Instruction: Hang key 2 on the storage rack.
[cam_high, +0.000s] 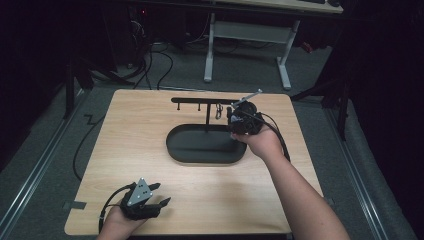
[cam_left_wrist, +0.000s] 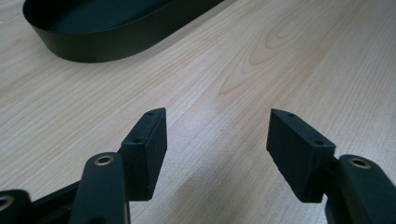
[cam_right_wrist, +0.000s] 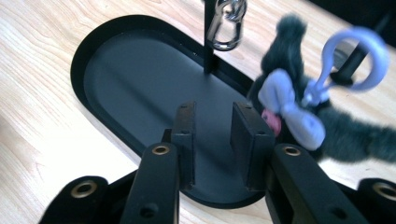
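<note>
A black oval tray lies mid-table, and a thin post rises from it to a horizontal bar. A silver carabiner hangs from the bar. My right gripper hovers over the tray's right end. In the right gripper view it is open, jaws a little apart with nothing between them. Just right of its right jaw is a blurred dark grey plush keychain with a pale blue bow and clip ring. My left gripper rests open near the table's front left edge.
The wooden table has bare surface around the tray, and my left gripper points toward it across bare wood. Behind the table stand white desk legs, with cables on the grey floor.
</note>
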